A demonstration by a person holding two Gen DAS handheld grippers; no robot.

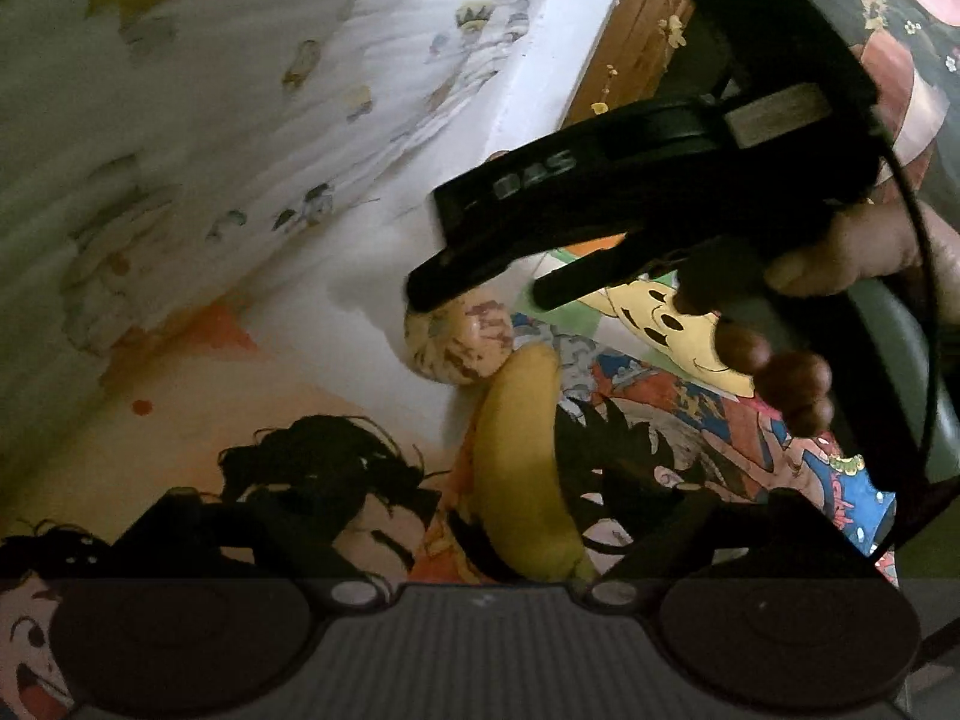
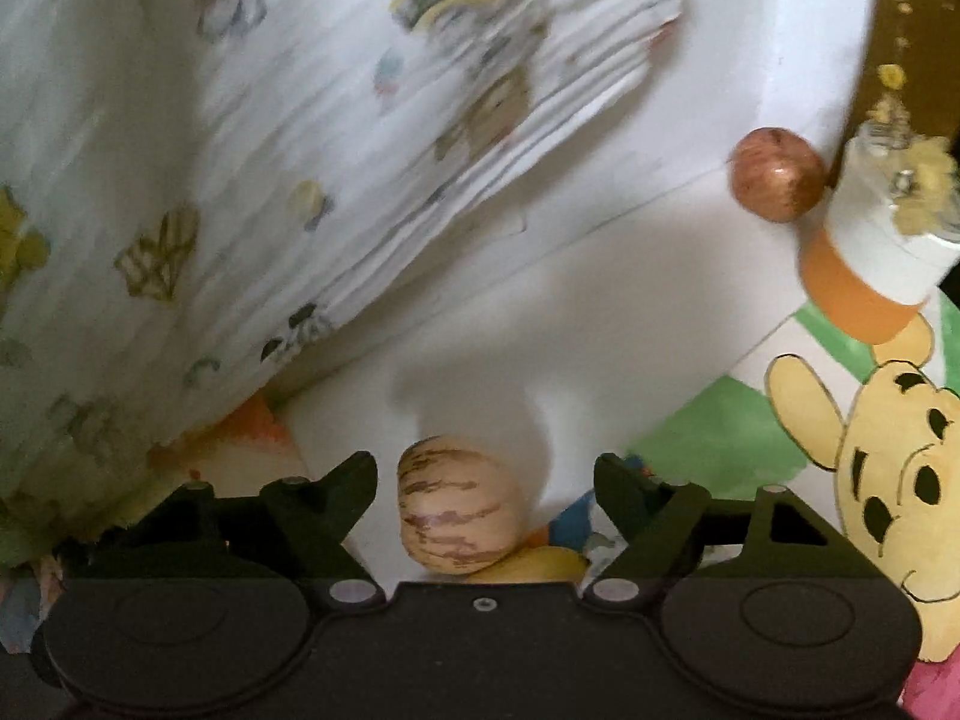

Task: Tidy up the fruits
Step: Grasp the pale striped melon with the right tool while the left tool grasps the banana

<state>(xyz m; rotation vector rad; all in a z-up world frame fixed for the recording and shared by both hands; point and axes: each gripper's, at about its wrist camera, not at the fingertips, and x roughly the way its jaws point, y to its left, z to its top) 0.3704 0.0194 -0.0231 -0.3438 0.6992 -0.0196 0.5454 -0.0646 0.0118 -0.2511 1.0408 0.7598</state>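
Note:
A yellow banana (image 1: pixel 522 468) lies on a cartoon-printed cloth (image 1: pixel 672 420), between the fingers of my left gripper (image 1: pixel 510 516). That gripper is open, with gaps on both sides of the fruit. A cream fruit with brown-purple stripes (image 1: pixel 459 336) touches the banana's far end. In the right wrist view the striped fruit (image 2: pixel 459 510) sits between the spread fingers of my right gripper (image 2: pixel 486 480), which is open and clear of it. The banana (image 2: pixel 540 564) peeks out beneath. My right gripper (image 1: pixel 480 300) hangs just over the striped fruit in the left wrist view.
A reddish apple (image 2: pixel 777 174) rests at the far right by a white ledge (image 2: pixel 798 60). Next to it stands an orange-and-white pot (image 2: pixel 864 264) with yellow flowers. A pleated printed white fabric (image 2: pixel 270 168) hangs at left. A hand (image 1: pixel 858 252) with a bead bracelet (image 1: pixel 780 372) holds the right gripper.

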